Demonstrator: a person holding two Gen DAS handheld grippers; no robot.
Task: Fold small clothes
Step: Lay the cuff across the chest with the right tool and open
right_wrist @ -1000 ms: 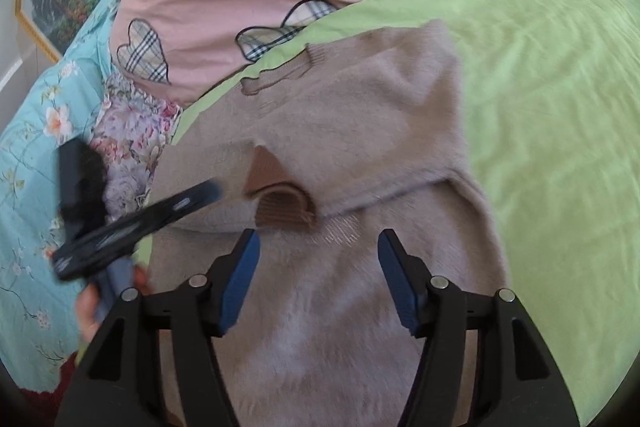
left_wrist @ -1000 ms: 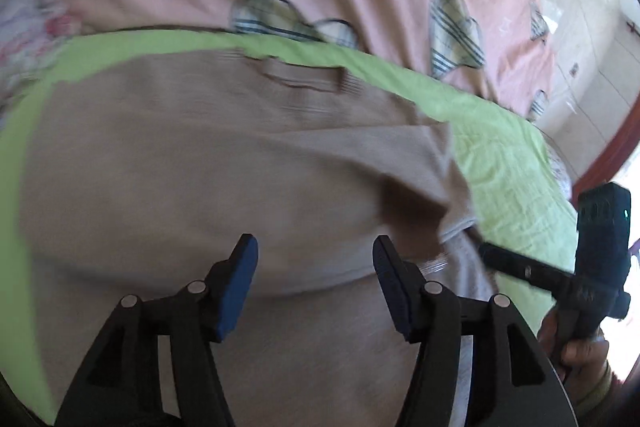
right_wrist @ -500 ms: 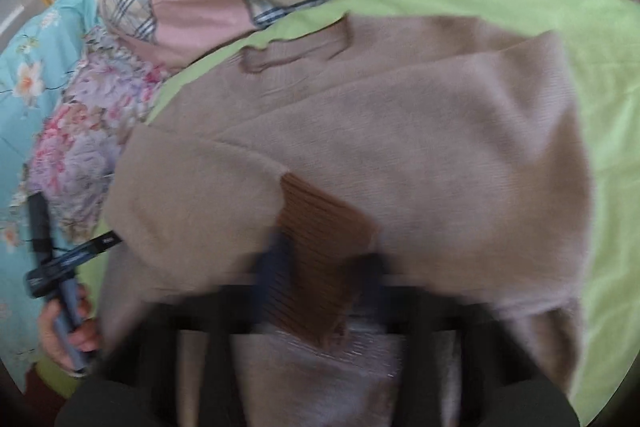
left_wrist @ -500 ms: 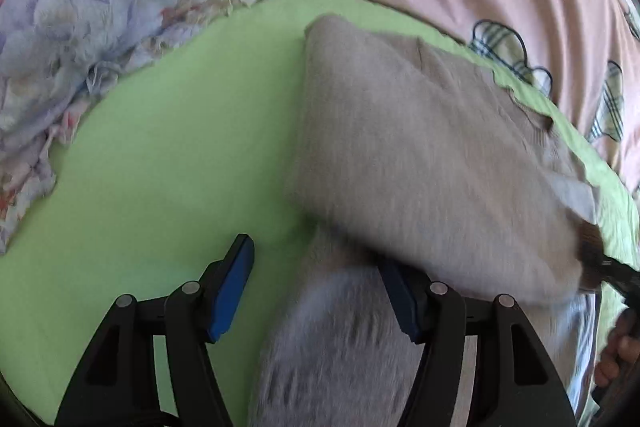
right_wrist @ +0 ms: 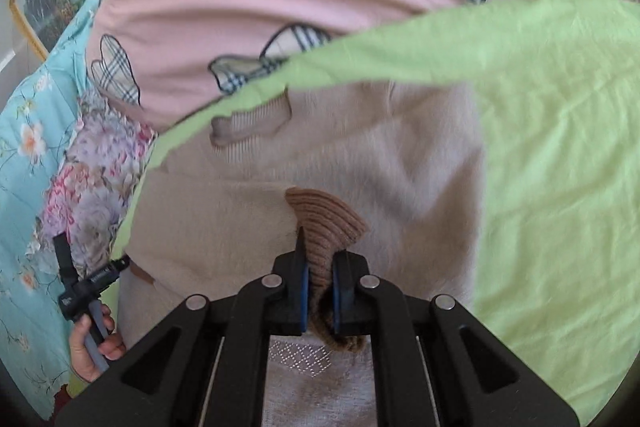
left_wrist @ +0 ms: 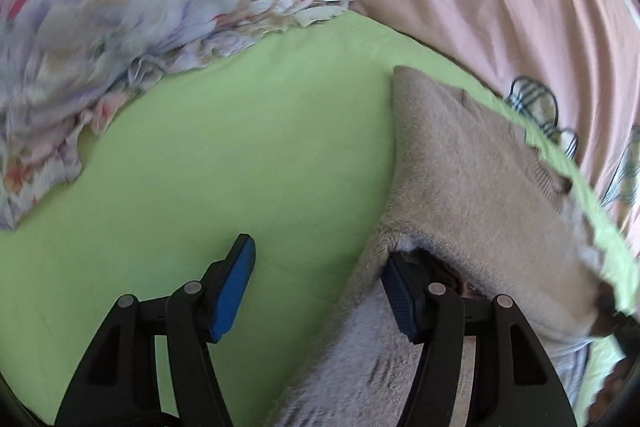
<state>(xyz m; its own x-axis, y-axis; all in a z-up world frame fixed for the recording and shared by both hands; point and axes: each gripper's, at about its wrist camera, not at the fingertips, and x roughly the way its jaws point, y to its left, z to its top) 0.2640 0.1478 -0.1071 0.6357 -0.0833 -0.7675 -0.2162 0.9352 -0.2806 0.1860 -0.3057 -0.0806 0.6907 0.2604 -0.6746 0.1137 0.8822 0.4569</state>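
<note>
No readable text, label, brand or number anywhere. Small white lettering on black bar of left tool [right_wrist: 82, 287] in right wrist view: too small, illegible.

Soft, even daylight fills both of my views, bright and without glare. My lenses bend everything: the light green bed sheet [left_wrist: 248, 155] bulges, and black corners ring each picture. The floral ruffled fabric [left_wrist: 120, 27] at far left is smeared by motion blur. The beige knitted sweater [right_wrist: 360, 147] looks soft too, its far edge streaked. Only faint shadow sits under my black claw arms.
</note>
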